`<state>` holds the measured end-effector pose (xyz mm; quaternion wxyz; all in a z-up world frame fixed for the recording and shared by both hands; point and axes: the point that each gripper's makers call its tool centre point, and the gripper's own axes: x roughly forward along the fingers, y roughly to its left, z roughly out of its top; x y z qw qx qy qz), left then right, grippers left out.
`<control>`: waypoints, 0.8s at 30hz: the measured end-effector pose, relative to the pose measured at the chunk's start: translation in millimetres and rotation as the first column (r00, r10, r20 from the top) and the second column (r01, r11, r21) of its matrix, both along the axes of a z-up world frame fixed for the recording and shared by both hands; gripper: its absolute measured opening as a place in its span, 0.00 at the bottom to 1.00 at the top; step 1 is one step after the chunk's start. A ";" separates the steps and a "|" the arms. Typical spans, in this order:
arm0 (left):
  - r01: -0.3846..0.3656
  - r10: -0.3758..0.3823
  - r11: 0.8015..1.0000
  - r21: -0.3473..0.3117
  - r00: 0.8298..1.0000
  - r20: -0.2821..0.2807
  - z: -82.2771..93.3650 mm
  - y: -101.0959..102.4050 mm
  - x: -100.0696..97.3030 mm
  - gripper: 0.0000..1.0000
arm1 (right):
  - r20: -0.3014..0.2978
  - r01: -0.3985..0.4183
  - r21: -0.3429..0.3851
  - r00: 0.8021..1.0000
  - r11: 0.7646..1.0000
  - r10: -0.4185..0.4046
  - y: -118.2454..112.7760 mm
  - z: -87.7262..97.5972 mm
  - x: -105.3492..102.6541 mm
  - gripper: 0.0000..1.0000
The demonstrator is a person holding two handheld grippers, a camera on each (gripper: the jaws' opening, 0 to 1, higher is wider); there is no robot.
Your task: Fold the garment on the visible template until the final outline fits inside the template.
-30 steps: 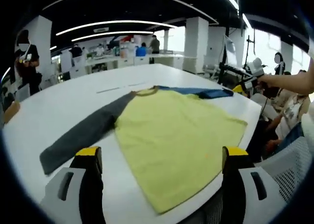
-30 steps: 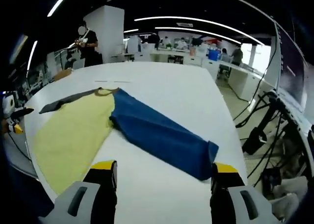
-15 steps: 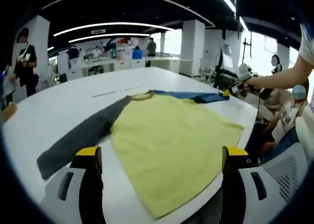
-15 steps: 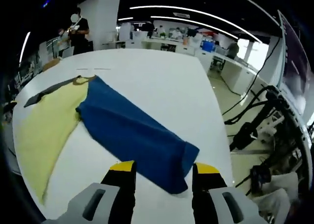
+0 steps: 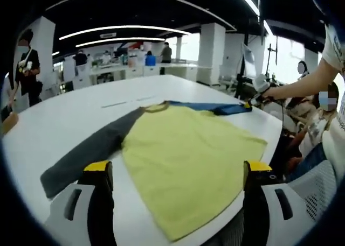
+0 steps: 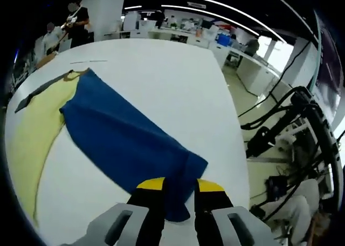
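White desk [image 6: 161, 79] carries the shirt [image 5: 183, 149], its blue sleeve [image 6: 124, 143] pinched near the edge by the right gripper [image 6: 179, 189], while the left gripper [image 5: 175, 173] hangs spread.

An open-plan lab or office: long white table [image 5: 64, 114], rows of white benches [image 6: 178, 33] with people standing at them, square white columns [image 5: 211, 49], curved strip lights [image 5: 124, 28] on a dark ceiling, and cabled stands [image 6: 280, 127] beside the table.
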<state>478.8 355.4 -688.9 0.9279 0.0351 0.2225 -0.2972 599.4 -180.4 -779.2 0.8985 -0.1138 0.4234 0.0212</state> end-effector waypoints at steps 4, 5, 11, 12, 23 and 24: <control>-0.002 0.002 1.000 -0.002 1.000 0.013 2.6 -0.1 -1.3 0.96 | -0.022 0.027 -0.003 0.999 1.000 -0.027 3.0 2.5 -8.8 0.00; -0.002 0.002 1.000 -0.005 1.000 0.014 3.2 -0.4 -1.4 0.96 | -0.025 0.034 -0.001 0.999 0.999 -0.034 3.7 3.3 -10.3 0.00; -0.005 0.005 1.000 -0.002 1.000 0.015 1.9 0.5 -1.9 0.94 | -0.019 0.067 0.001 0.998 0.998 -0.067 2.9 10.4 -14.4 0.00; -0.005 0.005 1.000 -0.002 1.000 0.014 1.8 0.3 -2.1 0.94 | -0.016 0.073 0.005 0.997 0.997 -0.073 3.1 12.2 -14.3 0.00; 0.004 -0.004 1.000 -0.006 1.000 0.009 2.6 -2.8 -2.4 0.95 | -0.007 0.099 0.037 0.995 0.994 -0.099 8.3 26.1 -7.1 0.00; 0.005 -0.005 1.000 -0.006 1.000 0.010 3.0 -2.8 -2.2 0.94 | -0.005 0.100 0.049 0.995 0.994 -0.100 11.1 27.5 -6.1 0.00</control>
